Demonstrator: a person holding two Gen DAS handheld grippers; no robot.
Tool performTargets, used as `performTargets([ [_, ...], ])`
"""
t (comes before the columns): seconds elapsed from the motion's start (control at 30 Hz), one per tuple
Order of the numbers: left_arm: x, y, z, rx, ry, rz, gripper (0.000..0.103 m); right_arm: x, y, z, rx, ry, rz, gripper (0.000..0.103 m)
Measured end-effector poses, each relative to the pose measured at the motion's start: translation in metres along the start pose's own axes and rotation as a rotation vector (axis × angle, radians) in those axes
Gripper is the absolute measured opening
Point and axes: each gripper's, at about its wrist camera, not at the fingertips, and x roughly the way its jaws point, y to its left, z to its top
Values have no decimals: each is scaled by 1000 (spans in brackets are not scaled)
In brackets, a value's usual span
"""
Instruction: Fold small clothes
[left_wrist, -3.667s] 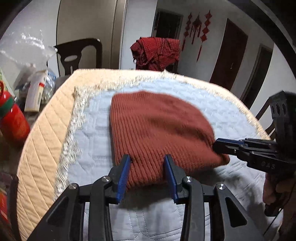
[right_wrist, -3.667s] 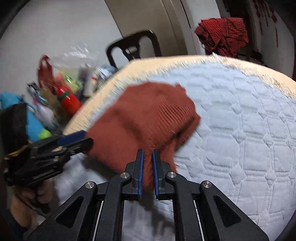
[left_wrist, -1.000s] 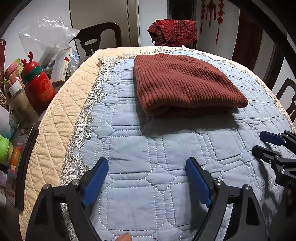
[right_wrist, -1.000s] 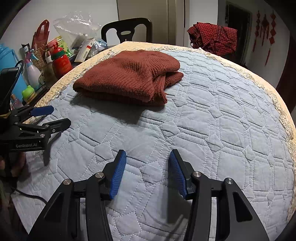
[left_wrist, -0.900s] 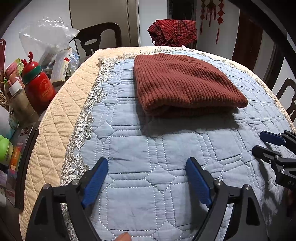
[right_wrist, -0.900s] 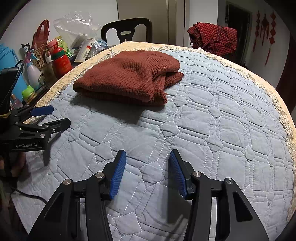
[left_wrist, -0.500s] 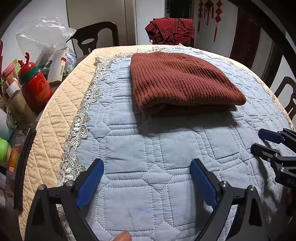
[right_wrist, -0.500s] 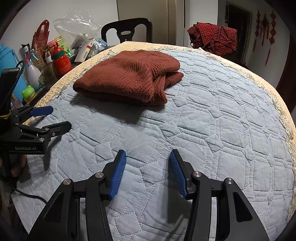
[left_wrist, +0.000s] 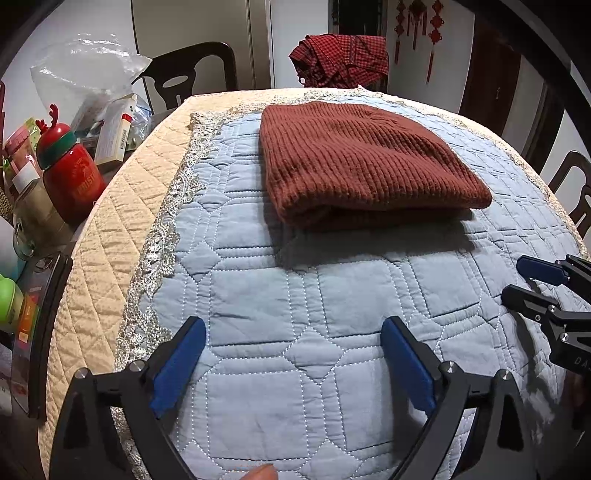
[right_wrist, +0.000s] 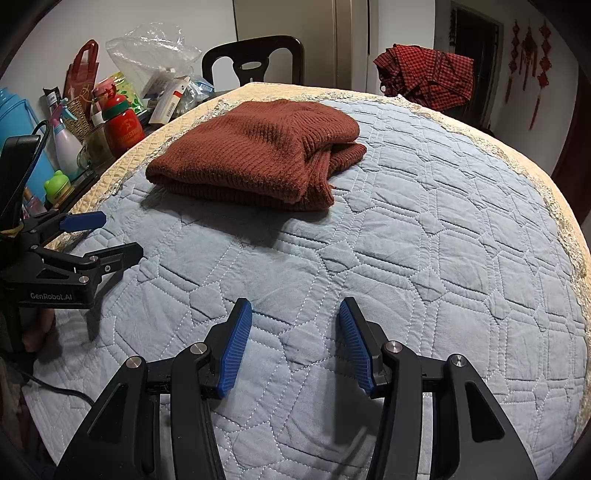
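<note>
My left tongs (left_wrist: 293, 354) are released, the two blue pads (left_wrist: 179, 360) standing wide apart above the pale blue quilted cloth (left_wrist: 332, 295) that covers the tabletop, and nothing is between them. My right tongs (right_wrist: 295, 345) are released too, with the blue ribbed pads (right_wrist: 236, 347) apart and only the quilt under them. The rust-brown ribbed knit garment (left_wrist: 354, 162) lies folded into a thick flat bundle on the far part of the blue quilt, well apart from both tongs. From the right wrist view the same garment (right_wrist: 258, 151) shows its folded layers on the near right corner, one edge lying over another. In the left wrist view my right tongs (left_wrist: 532, 280) appear at the right edge, pointing toward the middle of the tabletop. In the right wrist view my left tongs (right_wrist: 103, 238) appear at the left edge, low over the quilt. Under the blue quilt there is a cream quilted cover (left_wrist: 107, 229) with a silver lace border (left_wrist: 162, 229). To the left of the tabletop stand a red bottle with a green band and small antlers (left_wrist: 68, 173), a clear plastic bag (left_wrist: 85, 74) and a white carton (left_wrist: 114, 129). Behind the tabletop is a dark wooden chair (left_wrist: 192, 75), and a red checked cloth (left_wrist: 340, 59) hangs over another chair.
</note>
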Motion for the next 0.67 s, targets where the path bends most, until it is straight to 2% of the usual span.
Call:
performTargets([
  [0.67, 0, 3, -1, -2, 3, -4, 99, 0, 0, 0, 0, 0, 0, 50],
])
